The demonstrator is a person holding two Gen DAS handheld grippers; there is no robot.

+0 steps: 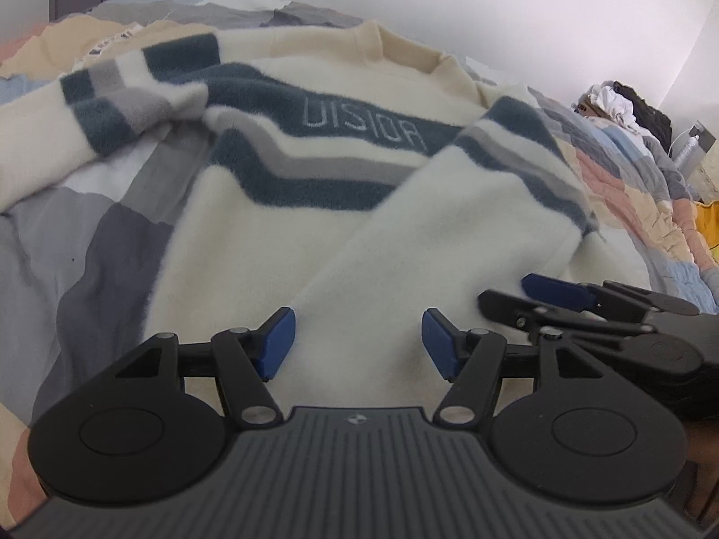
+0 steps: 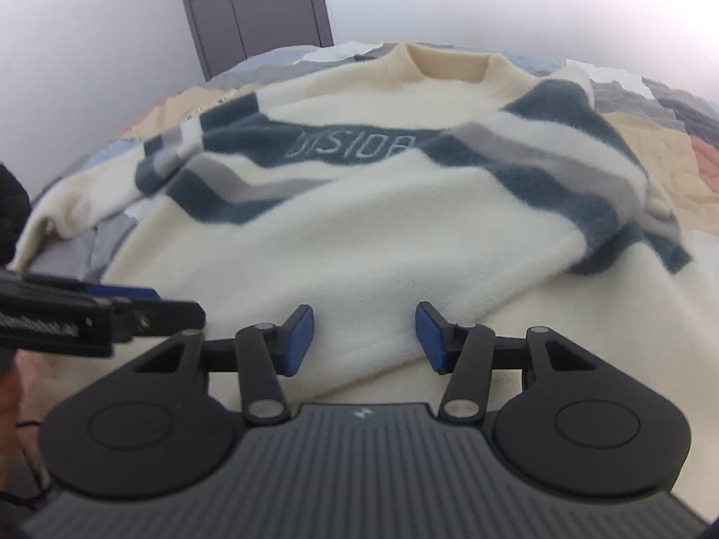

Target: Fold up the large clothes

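The fluffy cream fleece sweater with teal and grey stripes [image 1: 278,242] is lying face up on the patchwork quilt of grey, peach and pale blue squares [image 1: 103,242], collar pointing away from both cameras. Its right sleeve [image 2: 517,206] is lying folded in across the chest, while the left sleeve [image 1: 103,108] is sprawling out over the quilt. Stitched lettering is showing on the upper teal band.

The left gripper [image 1: 358,343] is hovering low over the hem area, its 2 blue pads [image 1: 278,343] parted and gripping nothing. The right gripper [image 2: 364,339] is sitting just beside it, jaws likewise spread wide with only fleece showing between them.

This fabric is looking thick, plush and floppy, probably light for its bulk, and nothing about it is fragile. It is likely to sag and bunch rather than hold a crease, and the pile should be giving the pads decent friction. The best hold is looking like the 2 bottom hem corners, 1 per gripper, pinching through both layers so the back is travelling with the front.

A grey panelled door [image 2: 256,9] is standing in the white wall beyond the bed.
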